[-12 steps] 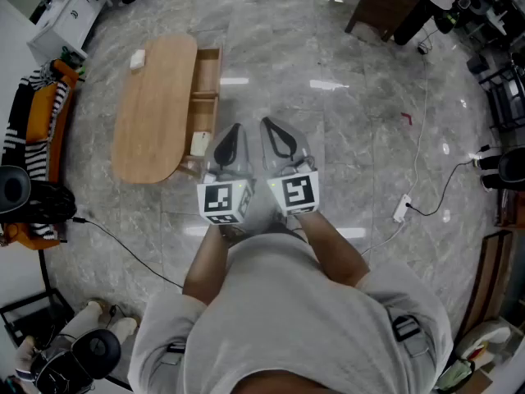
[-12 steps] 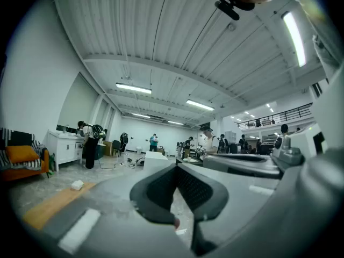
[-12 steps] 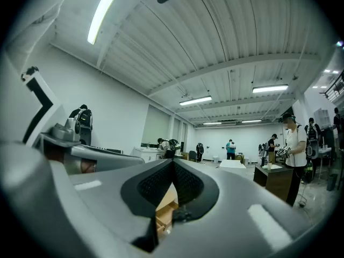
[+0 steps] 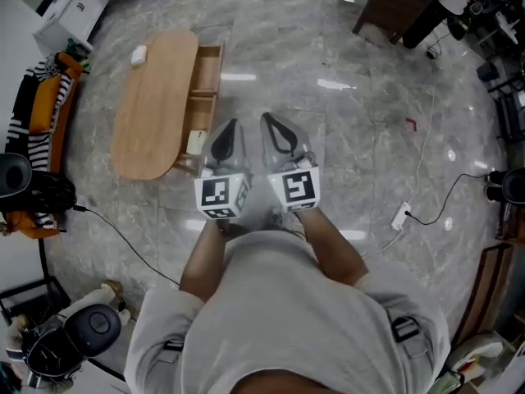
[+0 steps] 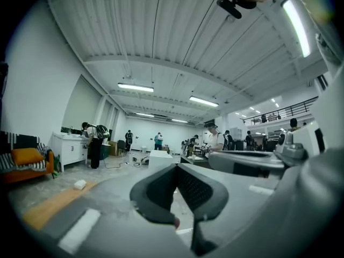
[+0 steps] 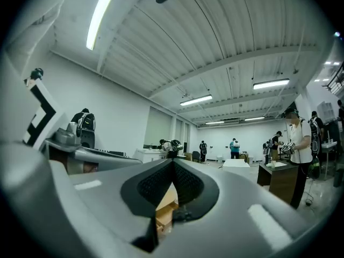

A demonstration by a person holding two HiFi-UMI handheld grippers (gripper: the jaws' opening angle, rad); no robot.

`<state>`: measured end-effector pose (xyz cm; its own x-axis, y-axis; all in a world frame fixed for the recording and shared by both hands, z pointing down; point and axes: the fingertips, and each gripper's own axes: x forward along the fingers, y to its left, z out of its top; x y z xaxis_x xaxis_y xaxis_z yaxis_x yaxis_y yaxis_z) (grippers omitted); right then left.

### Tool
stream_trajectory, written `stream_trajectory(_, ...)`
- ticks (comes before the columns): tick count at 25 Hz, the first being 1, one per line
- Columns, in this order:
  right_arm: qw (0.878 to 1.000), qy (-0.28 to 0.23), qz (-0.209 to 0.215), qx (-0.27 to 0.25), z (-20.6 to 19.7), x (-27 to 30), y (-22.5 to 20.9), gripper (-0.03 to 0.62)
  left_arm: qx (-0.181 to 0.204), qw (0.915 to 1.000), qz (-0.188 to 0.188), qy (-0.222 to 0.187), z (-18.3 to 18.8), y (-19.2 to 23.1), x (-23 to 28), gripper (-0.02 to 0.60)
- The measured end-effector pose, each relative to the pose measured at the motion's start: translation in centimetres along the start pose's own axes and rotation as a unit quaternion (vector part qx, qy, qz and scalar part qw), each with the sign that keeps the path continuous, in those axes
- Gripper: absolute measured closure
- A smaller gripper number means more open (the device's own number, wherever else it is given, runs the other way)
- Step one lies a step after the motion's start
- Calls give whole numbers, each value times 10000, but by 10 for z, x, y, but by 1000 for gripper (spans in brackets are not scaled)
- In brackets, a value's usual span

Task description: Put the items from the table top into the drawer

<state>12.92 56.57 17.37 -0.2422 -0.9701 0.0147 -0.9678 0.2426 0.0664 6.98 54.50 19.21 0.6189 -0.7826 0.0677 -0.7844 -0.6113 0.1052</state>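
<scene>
While the left tool (image 4: 235, 126) and right tool (image 4: 265, 121) are both clenched empty, well apart from the surface (image 4: 156, 113), we judge the task partly done: one white item (image 4: 197, 142) seemingly lies in the open drawer (image 4: 209, 72), and a white block (image 4: 138, 56) on top is not yet moved.

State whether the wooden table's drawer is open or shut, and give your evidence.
Open. In the head view the drawer juts out from the side of the table, showing its inside.
</scene>
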Motion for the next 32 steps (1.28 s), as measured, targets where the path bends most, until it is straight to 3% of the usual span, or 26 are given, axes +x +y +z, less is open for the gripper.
stream_trajectory(8,9999,40,87,129,-13,31,-25,588,45,10000,50,72,-2,9,35,561)
stream_trajectory(18,9992,353,175,75,-33,126,-41,588,11,9999,27,144,-15,74,110,561)
stream_trajectory(23,9992,348,171,62,-29,193,-50,588,-155,9995,82,279,-11,126,152,561)
stream_trajectory(29,9987,325,399,10,-25,271,-25,588,-317,9985,115,433,-10,197,189,561)
stream_trajectory(32,9983,145,560,-58,-15,310,-13,588,-292,9989,159,322,1,229,205,561)
